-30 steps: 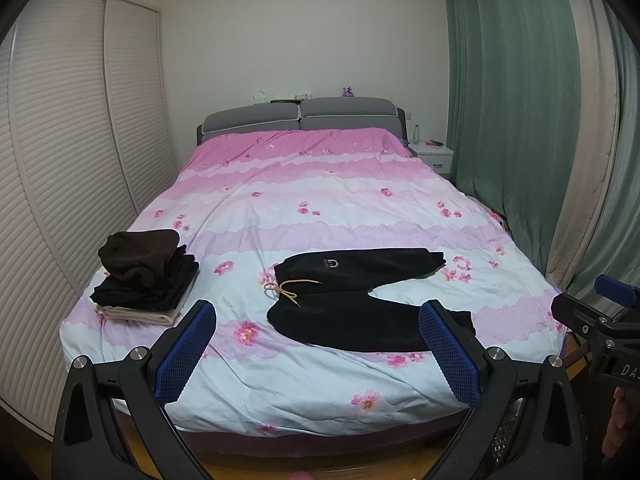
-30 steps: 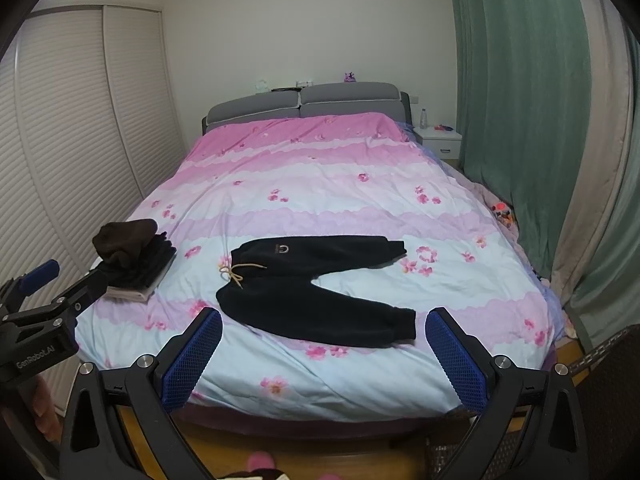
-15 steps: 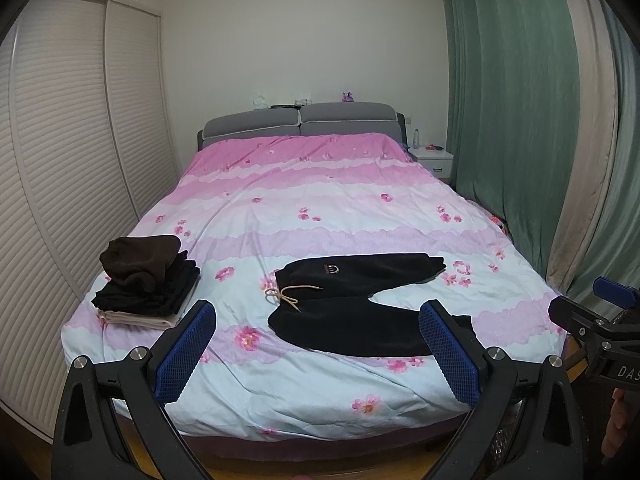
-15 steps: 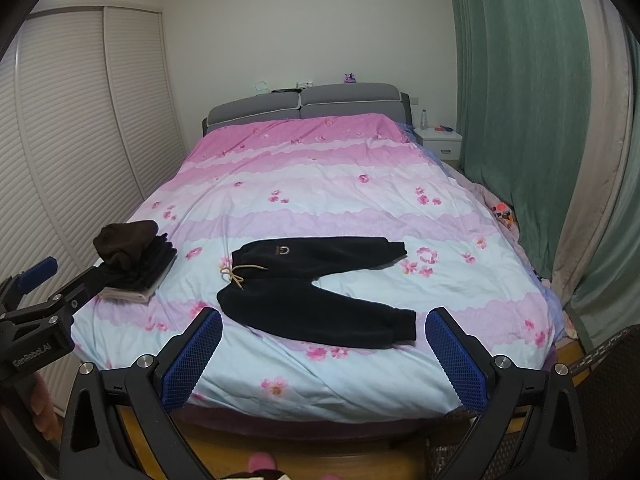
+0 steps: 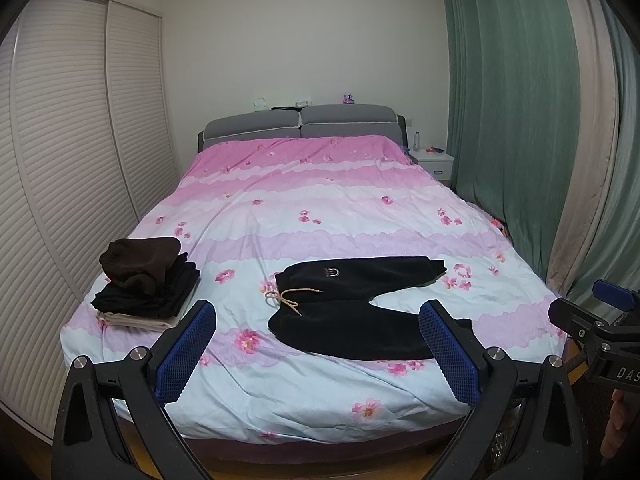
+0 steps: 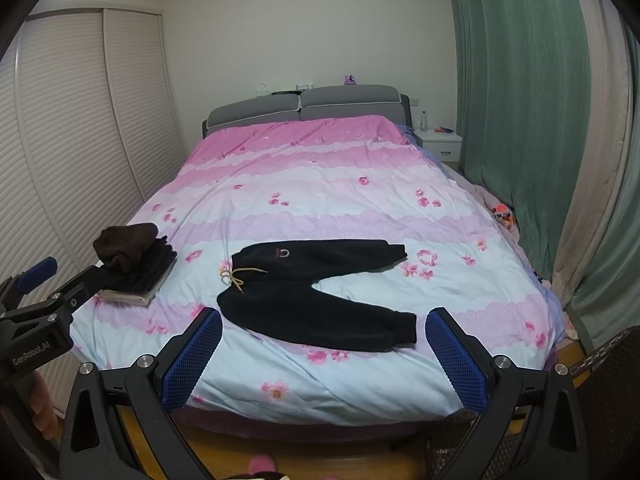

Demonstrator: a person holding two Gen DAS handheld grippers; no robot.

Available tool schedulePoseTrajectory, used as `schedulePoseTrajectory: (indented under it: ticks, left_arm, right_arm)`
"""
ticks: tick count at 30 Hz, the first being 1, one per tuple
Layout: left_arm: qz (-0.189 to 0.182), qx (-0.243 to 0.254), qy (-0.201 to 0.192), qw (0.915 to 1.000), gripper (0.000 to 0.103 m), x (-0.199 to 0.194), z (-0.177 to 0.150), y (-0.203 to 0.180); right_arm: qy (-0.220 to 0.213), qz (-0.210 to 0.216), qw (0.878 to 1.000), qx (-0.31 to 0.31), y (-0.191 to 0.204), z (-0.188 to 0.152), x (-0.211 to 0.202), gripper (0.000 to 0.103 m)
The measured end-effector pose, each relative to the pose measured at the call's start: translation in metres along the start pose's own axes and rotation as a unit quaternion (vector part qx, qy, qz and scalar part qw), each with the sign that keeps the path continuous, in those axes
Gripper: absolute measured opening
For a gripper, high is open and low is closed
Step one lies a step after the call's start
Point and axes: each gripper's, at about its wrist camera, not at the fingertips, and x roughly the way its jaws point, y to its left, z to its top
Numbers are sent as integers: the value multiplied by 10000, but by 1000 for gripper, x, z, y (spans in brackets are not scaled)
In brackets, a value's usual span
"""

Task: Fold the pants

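Black pants with a beige drawstring lie spread flat near the foot of the bed, waistband to the left, legs splayed to the right. They also show in the right wrist view. My left gripper is open and empty, held off the foot of the bed, short of the pants. My right gripper is open and empty, also short of the pants. Each gripper shows at the edge of the other's view.
A stack of folded dark clothes sits at the bed's near left corner, also in the right wrist view. A louvred wardrobe stands left, green curtains right, a nightstand by the headboard.
Both grippers have drawn back slightly from the bed; the pants and the stack sit a little farther off. Nothing on the bed has moved.
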Motion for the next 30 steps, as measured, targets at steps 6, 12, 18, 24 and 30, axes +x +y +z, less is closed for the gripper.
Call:
schedulePoseTrajectory:
  ticks: [6,12,18,24,30]
  left_arm:
    - [6,-5,-7,10000,103,0,0,0]
    - [6,-10,10,10000,103,1,-1,1]
    - [32,-31,65,10000,103,7,0,3]
    - [79,-25,210,9997,103,27,-2,5]
    - [302,-16,535,9981,103,66,-20,15]
  right_arm:
    - [-9,0,10000,5,0,-1,-1,103]
    - [35,12,10000,-2,4,3,4,103]
    - [70,36,10000,-24,6,4,8,103]
    - [221,53,9997,-49,8,-1,31,103]
    - [503,-4,9987,34,7,-8,64,103]
